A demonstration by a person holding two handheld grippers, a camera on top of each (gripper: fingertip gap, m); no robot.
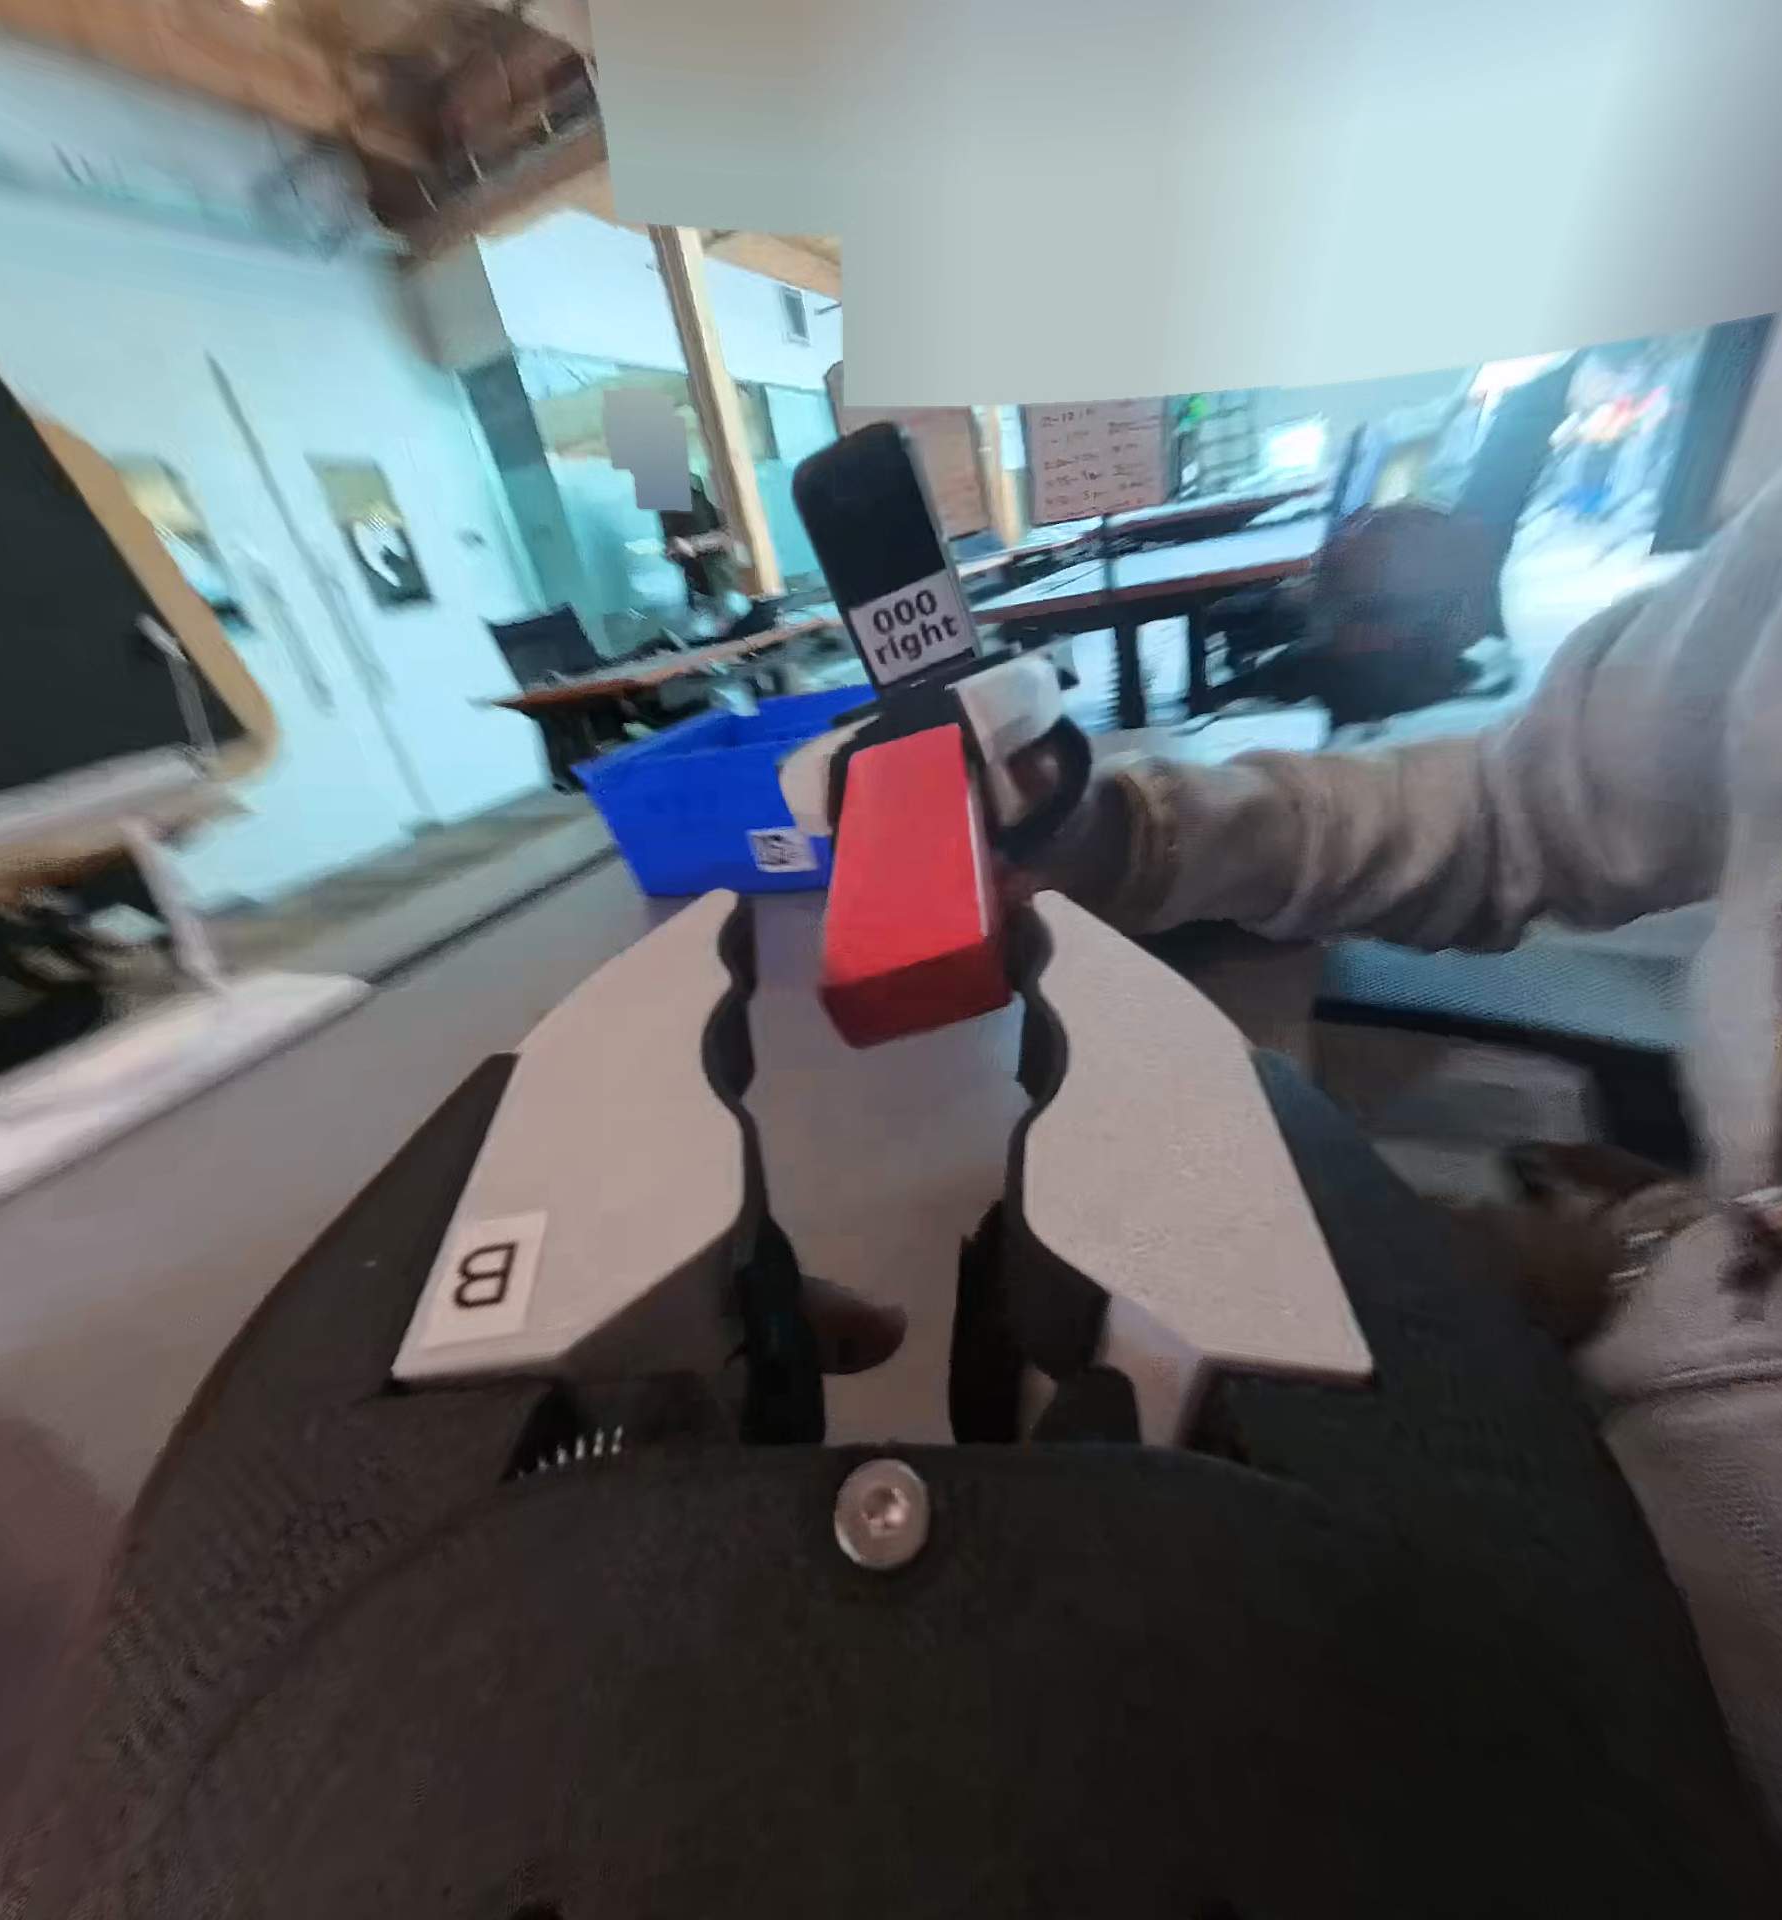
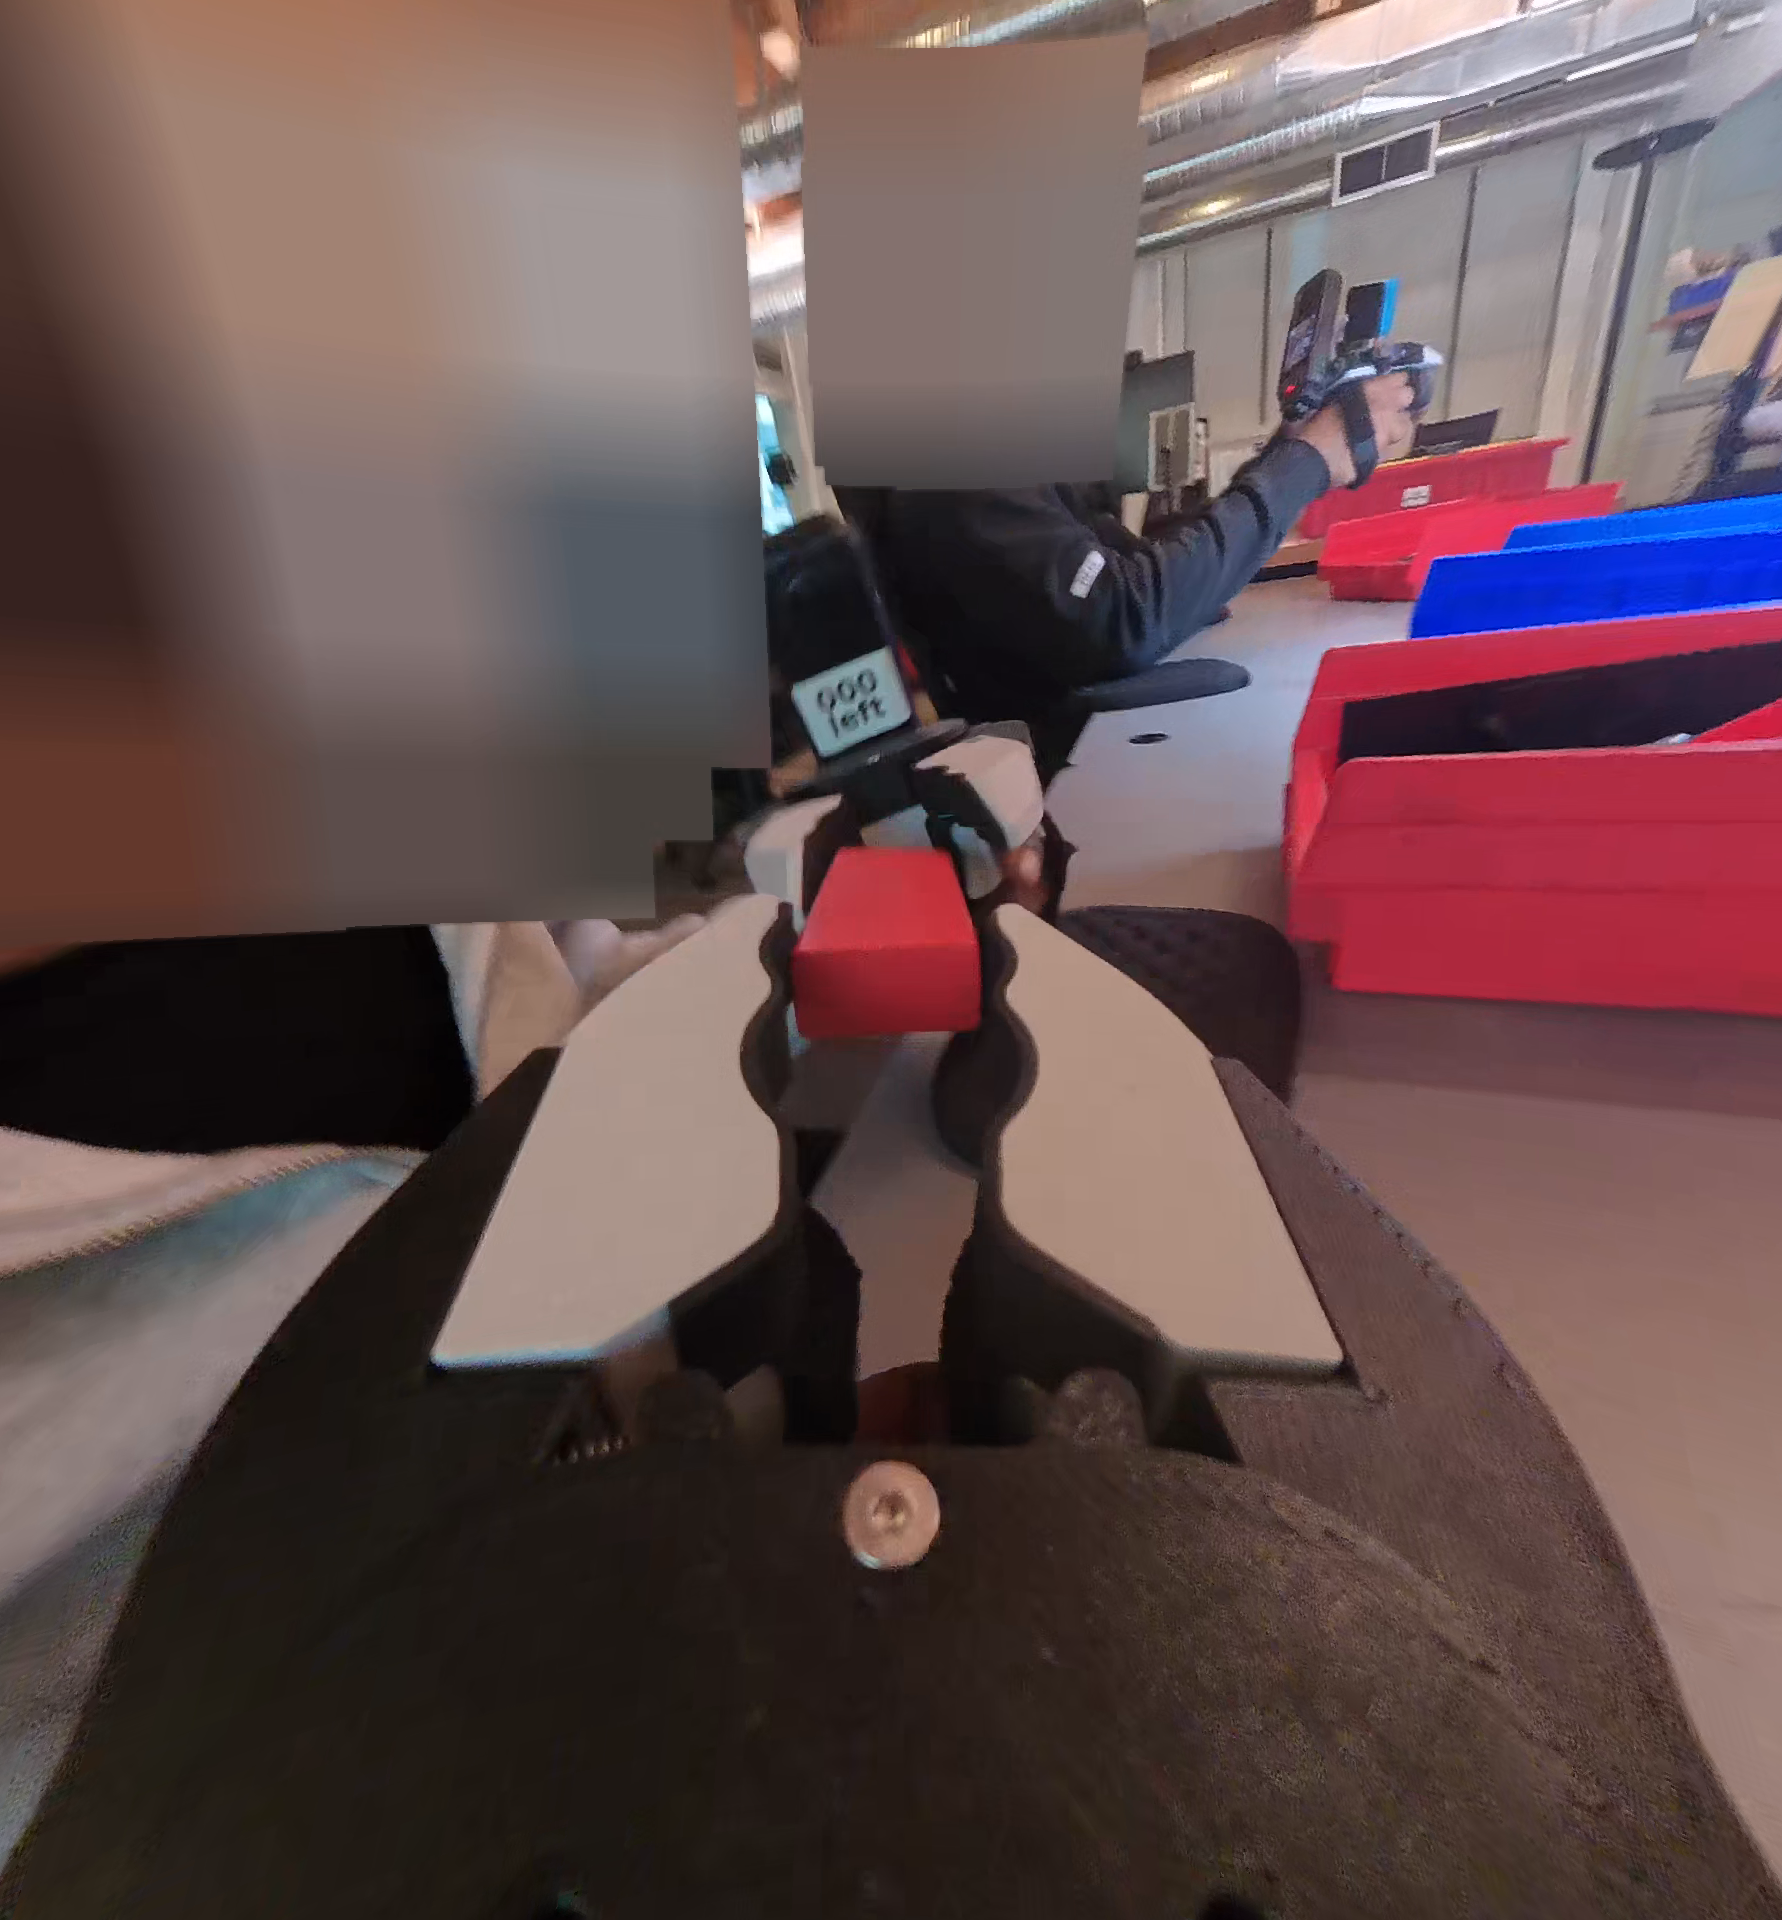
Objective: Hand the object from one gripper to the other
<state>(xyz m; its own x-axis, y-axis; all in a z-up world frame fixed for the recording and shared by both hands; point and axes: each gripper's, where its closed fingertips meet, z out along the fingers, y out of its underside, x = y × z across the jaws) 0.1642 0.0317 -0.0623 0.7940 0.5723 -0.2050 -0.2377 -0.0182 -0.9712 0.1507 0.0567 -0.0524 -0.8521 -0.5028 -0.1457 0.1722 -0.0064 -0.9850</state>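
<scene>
Red block (image 1: 908,883) clamped in right gripper (image 2: 882,971); left gripper (image 1: 882,935) wide around it; far end hidden.

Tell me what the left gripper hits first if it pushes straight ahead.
The red block, whose near end already sits between the left gripper fingertips. Just behind it is the right gripper, which appears to hold the block's far end; depth is hard to judge.

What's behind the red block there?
The right gripper clamping the red block, with a blue bin farther back. The block's far end is covered.
</scene>
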